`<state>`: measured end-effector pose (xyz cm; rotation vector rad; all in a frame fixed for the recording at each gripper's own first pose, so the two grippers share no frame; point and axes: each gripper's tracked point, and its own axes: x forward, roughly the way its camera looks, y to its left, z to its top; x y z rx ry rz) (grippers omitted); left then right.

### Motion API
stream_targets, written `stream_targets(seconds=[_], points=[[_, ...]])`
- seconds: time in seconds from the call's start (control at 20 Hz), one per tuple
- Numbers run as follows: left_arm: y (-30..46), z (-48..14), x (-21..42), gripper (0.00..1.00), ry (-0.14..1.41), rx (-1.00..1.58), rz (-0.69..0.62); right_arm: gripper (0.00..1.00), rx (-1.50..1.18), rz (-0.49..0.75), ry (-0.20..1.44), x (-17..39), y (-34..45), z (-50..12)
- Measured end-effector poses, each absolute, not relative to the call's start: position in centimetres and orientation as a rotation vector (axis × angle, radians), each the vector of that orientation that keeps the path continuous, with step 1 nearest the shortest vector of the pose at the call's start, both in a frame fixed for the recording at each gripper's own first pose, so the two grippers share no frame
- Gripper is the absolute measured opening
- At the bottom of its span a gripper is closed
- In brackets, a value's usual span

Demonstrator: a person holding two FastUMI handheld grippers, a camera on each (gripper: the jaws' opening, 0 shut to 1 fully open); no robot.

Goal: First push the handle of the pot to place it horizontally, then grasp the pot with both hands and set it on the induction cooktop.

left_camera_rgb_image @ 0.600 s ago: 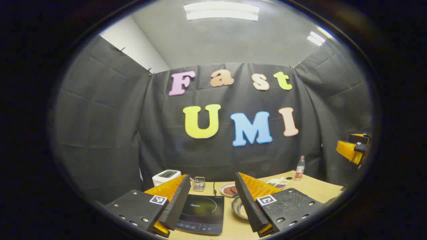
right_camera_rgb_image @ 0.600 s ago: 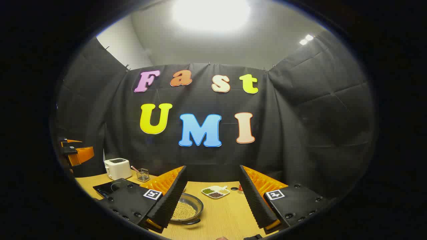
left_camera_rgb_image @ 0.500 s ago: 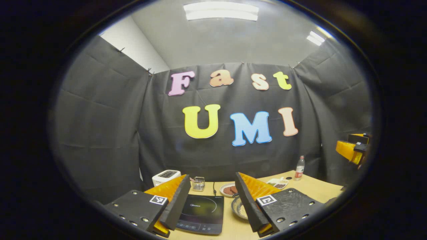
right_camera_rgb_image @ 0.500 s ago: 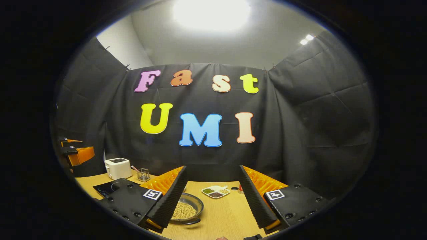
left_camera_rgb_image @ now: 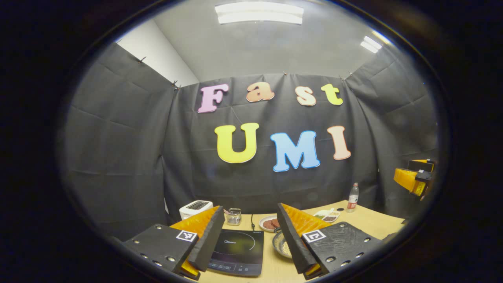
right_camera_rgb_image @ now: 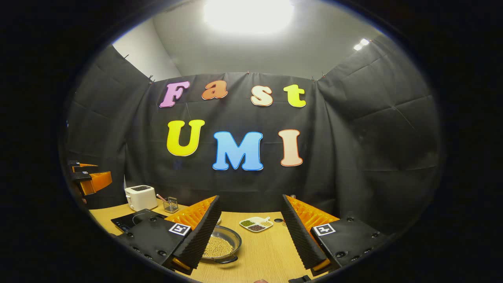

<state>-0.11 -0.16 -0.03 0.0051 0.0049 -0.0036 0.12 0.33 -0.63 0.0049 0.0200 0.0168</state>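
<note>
A steel pot (right_camera_rgb_image: 222,244) of pale beans sits on the wooden table, its dark handle (right_camera_rgb_image: 228,260) on the near side. My right gripper (right_camera_rgb_image: 250,197) hovers open above and behind it, its left finger hiding the pot's left edge. In the left gripper view the pot (left_camera_rgb_image: 281,245) peeks out beside my right finger. The black induction cooktop (left_camera_rgb_image: 238,251) lies just left of the pot. My left gripper (left_camera_rgb_image: 248,208) is open and holds nothing, above the cooktop. Each gripper shows at the edge of the other's view: the right gripper (left_camera_rgb_image: 413,179) and the left gripper (right_camera_rgb_image: 89,179).
A white toaster (left_camera_rgb_image: 195,207) and a wire basket (left_camera_rgb_image: 234,216) stand behind the cooktop. A plate of brown patties (left_camera_rgb_image: 269,224) lies behind the pot. A divided dish (right_camera_rgb_image: 256,224) and a bottle (left_camera_rgb_image: 353,197) sit farther right. The black cloth wall closes the back.
Both views have drifted only slightly; the right gripper view tips a little downward. Nothing on the table has moved, and both grippers stay open.
</note>
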Motion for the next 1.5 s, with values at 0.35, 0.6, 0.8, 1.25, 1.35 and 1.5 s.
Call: stream_targets(seconds=[0.35,0.6,0.8,1.25,1.35,1.5], points=[[0.2,0.2,0.2,0.79,-0.004,0.013,-0.001,0.97,0.002,0.029,0.025,0.5,0.9,-0.7],[0.7,0.4,0.4,0.79,-0.010,0.014,-0.001,0.96,-0.006,0.028,0.033,0.7,1.4,-0.7],[1.3,0.5,0.5,0.79,-0.015,0.012,0.002,0.88,-0.010,0.040,0.040,0.7,2.4,-0.6],[3.3,0.8,0.2,0.79,-0.030,0.014,0.009,0.38,-0.010,0.073,0.060,0.5,4.5,-1.0],[3.7,0.9,0.1,0.79,-0.032,0.013,0.005,0.38,-0.014,0.067,0.064,0.6,4.7,-0.9],[4.7,0.8,-0.1,0.79,-0.037,0.013,0.008,0.05,0.015,0.084,0.071,0.3,5.9,-1.1]])
